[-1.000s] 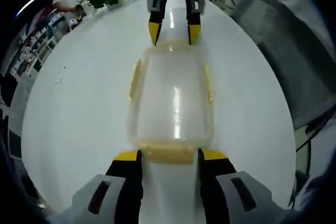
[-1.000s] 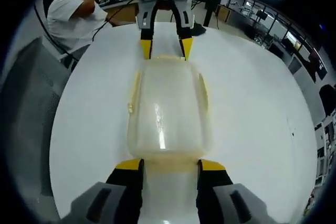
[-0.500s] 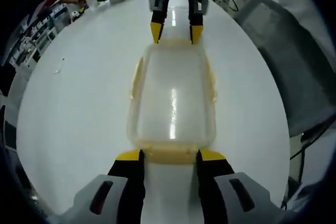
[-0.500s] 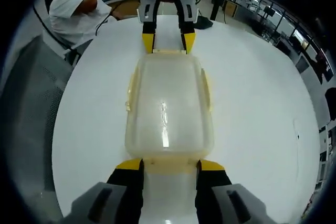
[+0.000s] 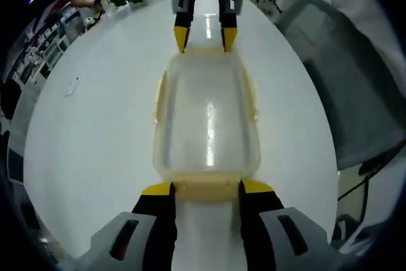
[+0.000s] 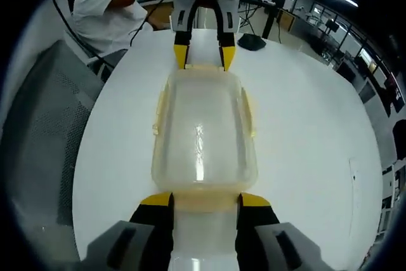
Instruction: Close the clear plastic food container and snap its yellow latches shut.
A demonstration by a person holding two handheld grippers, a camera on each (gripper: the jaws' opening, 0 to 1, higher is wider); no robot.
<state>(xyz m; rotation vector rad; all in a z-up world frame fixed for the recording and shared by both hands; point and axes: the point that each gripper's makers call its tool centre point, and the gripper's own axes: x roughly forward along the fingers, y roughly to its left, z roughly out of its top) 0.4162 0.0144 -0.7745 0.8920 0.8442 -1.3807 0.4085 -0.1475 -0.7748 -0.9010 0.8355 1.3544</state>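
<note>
Lid on, end latches in hand: left gripper (image 5: 205,187) and right gripper (image 6: 205,200), jaws open astride container (image 5: 206,118) mid-worktop (image 5: 95,125); next, likely pressing each yellow latch (image 5: 206,188) down.

Clear, glossy plastic container (image 5: 206,118) with matt yellow latches (image 5: 204,189) on a smooth, shiny white table (image 5: 95,131).

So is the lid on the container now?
Yes: the lid sits flat on the container. Whether its latches are snapped, cannot tell.

Container (image 5: 206,118) on table (image 5: 95,125), between left tongs (image 5: 205,188) and right tongs (image 6: 205,200).
</note>
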